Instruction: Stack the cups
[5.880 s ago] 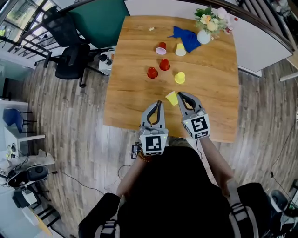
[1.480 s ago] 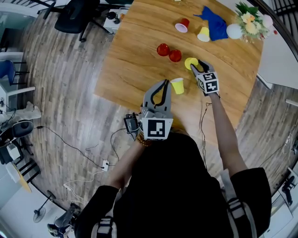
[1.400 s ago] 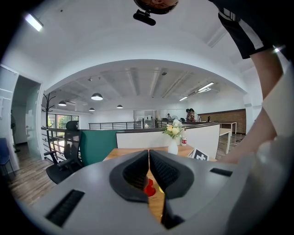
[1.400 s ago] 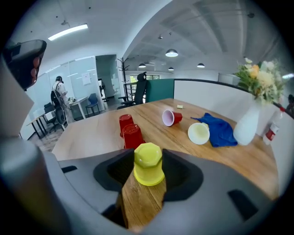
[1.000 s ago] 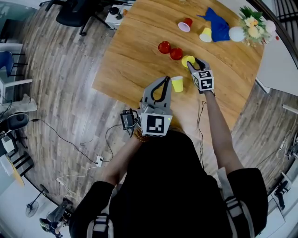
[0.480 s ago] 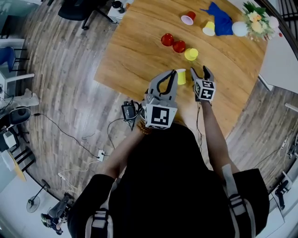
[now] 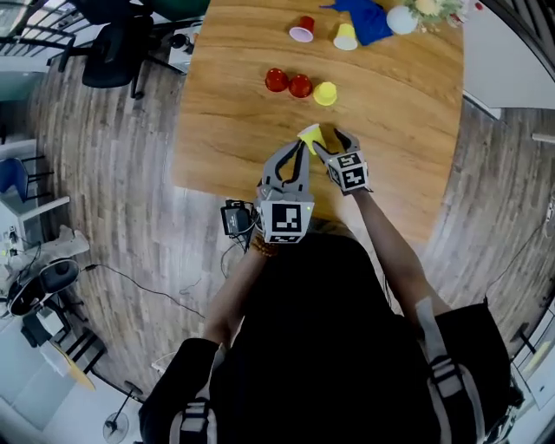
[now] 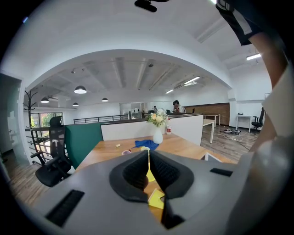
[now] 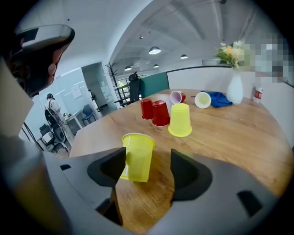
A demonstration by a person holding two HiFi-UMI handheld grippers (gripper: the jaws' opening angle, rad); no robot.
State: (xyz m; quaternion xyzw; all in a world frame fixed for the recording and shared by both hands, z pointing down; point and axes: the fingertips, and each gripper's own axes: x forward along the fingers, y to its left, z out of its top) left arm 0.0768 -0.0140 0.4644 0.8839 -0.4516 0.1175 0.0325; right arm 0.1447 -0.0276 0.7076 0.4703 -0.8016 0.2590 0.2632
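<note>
A yellow cup (image 9: 137, 157) stands upright near the table's front edge, also seen as a yellow cup (image 7: 310, 134) in the head view. My right gripper (image 9: 147, 159) is open wide around it. The cup sits close to the left jaw with a gap to the other. My left gripper (image 7: 298, 147) hovers just left of it, shut on nothing (image 8: 149, 161). Farther out stand an upside-down yellow cup (image 9: 180, 120) and two upside-down red cups (image 9: 154, 112). A red cup (image 9: 176, 97) and another yellow cup (image 9: 202, 99) lie on their sides at the back.
A blue cloth (image 7: 364, 17) and a white vase with flowers (image 7: 403, 17) sit at the table's (image 7: 408, 113) far end. An office chair (image 7: 113, 61) stands off the far left corner. The table's near edge lies just below the grippers.
My right gripper has come back from the upside-down yellow cup to the near upright one, and its jaws have spread wide. The left gripper stays shut beside the cup.
</note>
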